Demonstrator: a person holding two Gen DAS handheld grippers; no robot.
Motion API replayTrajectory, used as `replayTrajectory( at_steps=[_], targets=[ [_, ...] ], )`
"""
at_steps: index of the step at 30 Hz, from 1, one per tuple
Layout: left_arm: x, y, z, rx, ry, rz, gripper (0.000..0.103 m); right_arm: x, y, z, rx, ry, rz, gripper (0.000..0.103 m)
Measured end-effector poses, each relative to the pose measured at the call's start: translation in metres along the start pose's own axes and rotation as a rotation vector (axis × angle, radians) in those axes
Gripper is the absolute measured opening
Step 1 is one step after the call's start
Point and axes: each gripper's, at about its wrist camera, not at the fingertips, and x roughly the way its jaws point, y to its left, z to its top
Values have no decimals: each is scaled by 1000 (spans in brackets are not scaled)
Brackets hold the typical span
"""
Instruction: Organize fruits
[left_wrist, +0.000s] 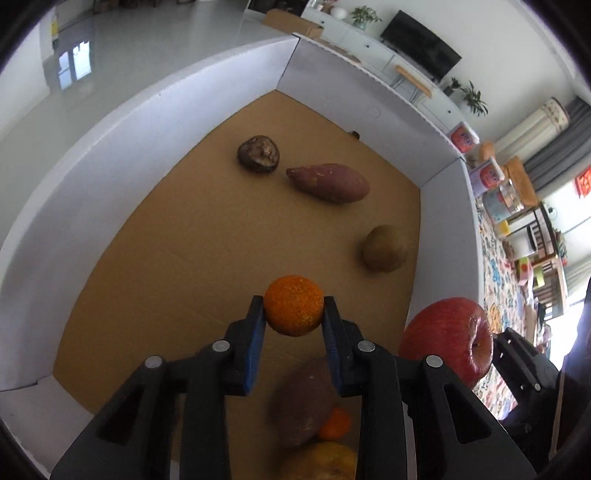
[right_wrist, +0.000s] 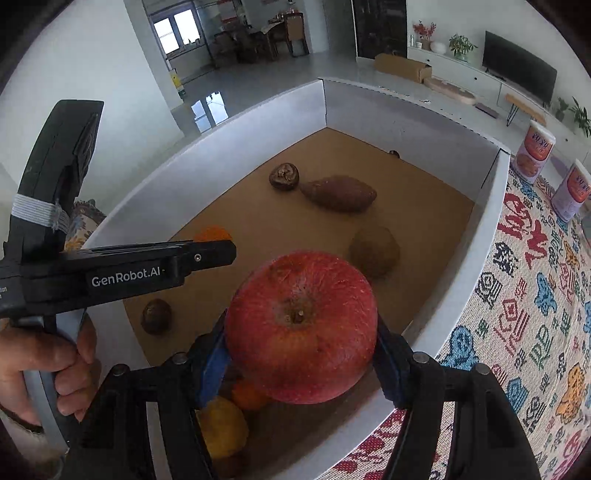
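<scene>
Orange mandarin (left_wrist: 293, 305) sits clamped in your left gripper (left_wrist: 294, 308) above the box floor (left_wrist: 166, 258); your right gripper (right_wrist: 301, 332), beside it, grips the red apple (right_wrist: 301, 328).

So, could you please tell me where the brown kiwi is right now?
The fuzzy brown kiwi lies on the box's cardboard floor near the right white wall, between the purple sweet potato and the red apple.

The left gripper (left_wrist: 294, 314) points down with its jaws squeezed on a small orange (left_wrist: 293, 305), and the right gripper (right_wrist: 301, 341) pinches a red apple (right_wrist: 301, 326).
</scene>
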Motion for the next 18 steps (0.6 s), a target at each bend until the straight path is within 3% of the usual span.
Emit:
replayTrajectory(
  at_steps=[1,3,6,11,15,18],
  targets=[
    [2,1,-1,2,3,12,32,7,2,0,-12,20,-17,68],
    [0,3,-2,0,-9,31,51,14,5,-3,-41,26,-53,69],
    [-18,1,-8,2,-93,76,71,15,4,-2,-40,16,-49,70],
    [-69,-18,-26,131,-290,193,87,-22,-6,-6,2,-67,-65,89],
    [-115,-42,-51,247,-523,354,99,-57,-19,-13,58,-141,-91,103],
    [-133,-50,-70,250,-607,469,102,-81,-17,-21,114,-174,-93,103]
  ],
)
